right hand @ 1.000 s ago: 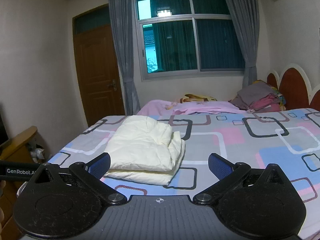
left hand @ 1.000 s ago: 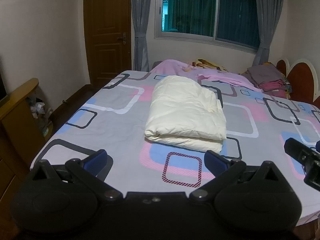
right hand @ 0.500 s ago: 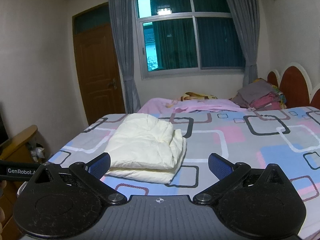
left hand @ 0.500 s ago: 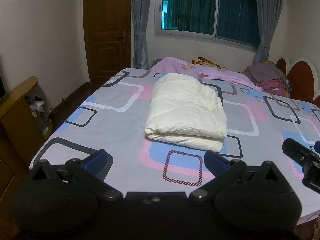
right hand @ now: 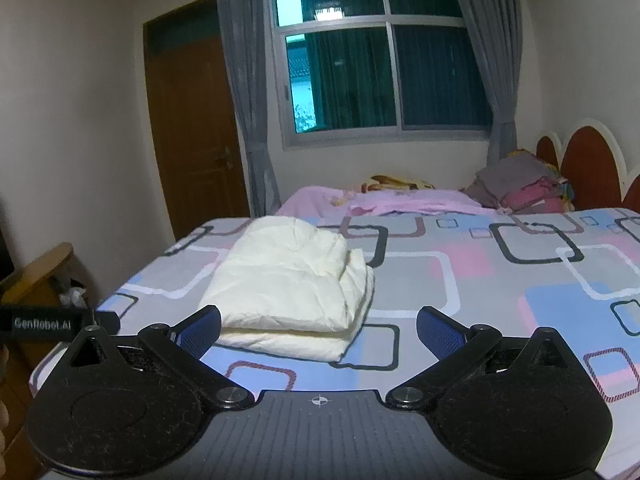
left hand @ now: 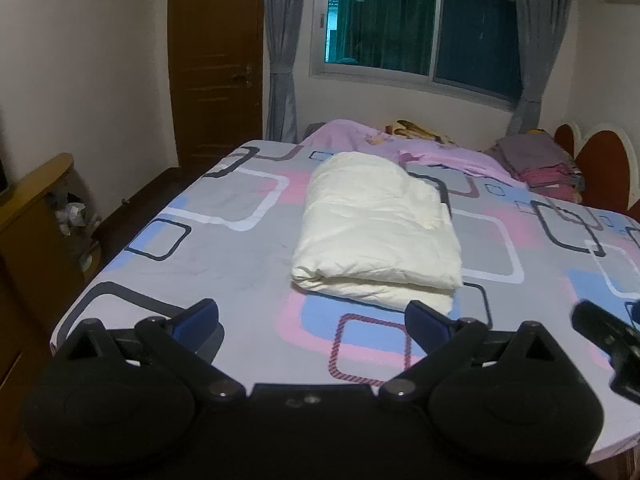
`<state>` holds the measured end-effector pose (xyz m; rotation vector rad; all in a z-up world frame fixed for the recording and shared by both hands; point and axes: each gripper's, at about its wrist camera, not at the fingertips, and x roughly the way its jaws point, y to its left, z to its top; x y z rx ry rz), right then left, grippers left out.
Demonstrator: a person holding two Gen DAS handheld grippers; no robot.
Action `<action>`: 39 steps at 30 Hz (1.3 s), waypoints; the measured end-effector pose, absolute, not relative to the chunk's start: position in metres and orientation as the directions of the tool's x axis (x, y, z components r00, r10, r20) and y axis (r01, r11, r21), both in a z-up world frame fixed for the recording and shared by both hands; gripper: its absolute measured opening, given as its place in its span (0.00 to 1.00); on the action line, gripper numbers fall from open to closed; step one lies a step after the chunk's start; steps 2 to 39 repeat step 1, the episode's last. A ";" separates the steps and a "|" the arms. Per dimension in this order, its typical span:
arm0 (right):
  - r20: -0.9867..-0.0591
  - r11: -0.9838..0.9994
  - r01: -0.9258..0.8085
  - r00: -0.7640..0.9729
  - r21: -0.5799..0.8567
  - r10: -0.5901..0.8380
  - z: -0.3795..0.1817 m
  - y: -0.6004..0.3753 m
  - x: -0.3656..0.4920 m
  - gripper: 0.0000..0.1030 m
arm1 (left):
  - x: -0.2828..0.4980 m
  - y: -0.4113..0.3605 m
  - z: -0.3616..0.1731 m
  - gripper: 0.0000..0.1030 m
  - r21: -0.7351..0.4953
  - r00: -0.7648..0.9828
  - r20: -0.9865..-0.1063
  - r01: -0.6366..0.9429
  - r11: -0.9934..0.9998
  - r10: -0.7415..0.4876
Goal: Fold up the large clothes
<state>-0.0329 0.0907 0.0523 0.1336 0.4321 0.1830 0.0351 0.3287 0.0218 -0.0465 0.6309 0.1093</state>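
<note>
Left wrist view: folded cream garment (left hand: 376, 236) closer than before, both grippers' fingers wide.

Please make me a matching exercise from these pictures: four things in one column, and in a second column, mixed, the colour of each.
Things:
1. folded garment
2. door
3. curtains
4. pads of the left tongs

Colours:
A. brown
B. blue
C. cream
D. grey

Pairs: 1-C, 2-A, 3-D, 4-B
</note>
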 end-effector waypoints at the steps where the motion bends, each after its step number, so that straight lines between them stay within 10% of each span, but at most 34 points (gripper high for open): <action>1: -0.408 0.976 -0.142 0.891 0.167 0.199 0.049 0.089 -0.030 1.00 | 0.042 0.331 0.019 1.00 -0.011 0.797 -0.598 -0.116 0.993 0.087; 39: -0.408 0.976 -0.142 0.891 0.167 0.199 0.049 0.089 -0.030 1.00 | 0.042 0.331 0.019 1.00 -0.011 0.797 -0.598 -0.116 0.993 0.087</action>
